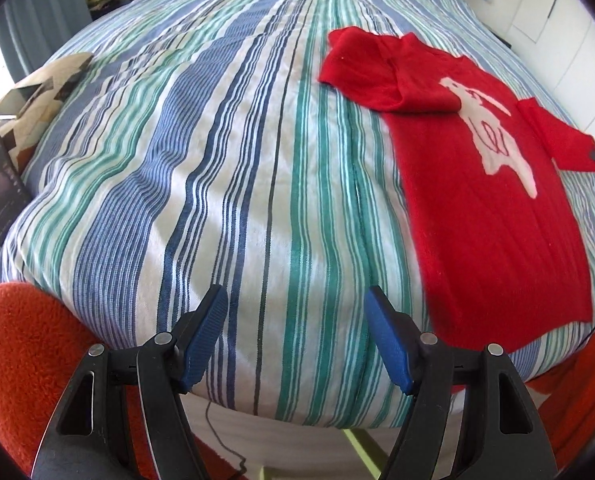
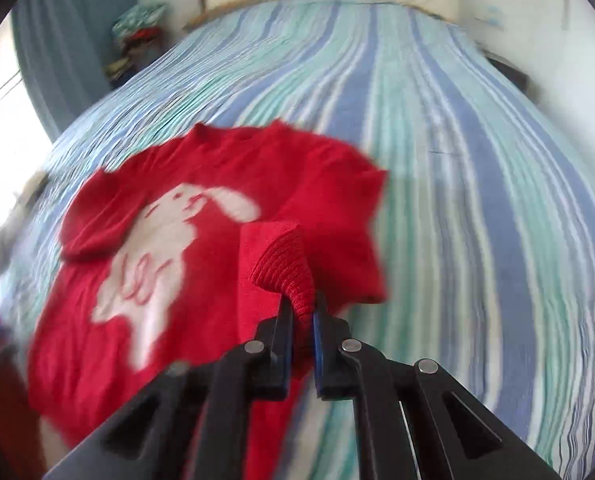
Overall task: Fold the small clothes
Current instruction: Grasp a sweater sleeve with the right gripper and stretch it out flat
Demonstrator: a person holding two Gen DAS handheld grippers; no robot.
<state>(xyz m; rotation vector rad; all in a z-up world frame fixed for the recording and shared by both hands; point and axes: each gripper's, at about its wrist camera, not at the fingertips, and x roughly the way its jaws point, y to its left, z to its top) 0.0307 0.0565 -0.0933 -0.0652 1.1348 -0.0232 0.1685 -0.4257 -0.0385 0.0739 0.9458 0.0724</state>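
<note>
Here the red sweater [image 2: 201, 264] lies mid-frame on the striped bed [image 2: 477, 200] — soft, limp knit, best pinched at cuffs — right tool [image 2: 302, 312] clamped on its sleeve cuff [image 2: 287, 268], left tool [image 1: 297, 316] wide open, empty.

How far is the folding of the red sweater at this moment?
Done: one sleeve already lies folded over the red sweater. In hand: the right gripper is shut on the other sleeve's cuff. The left gripper is open, empty. Left: fold the body.

Both wrist views overlook the sweater [image 1: 493, 216], right's blurrier.
</note>
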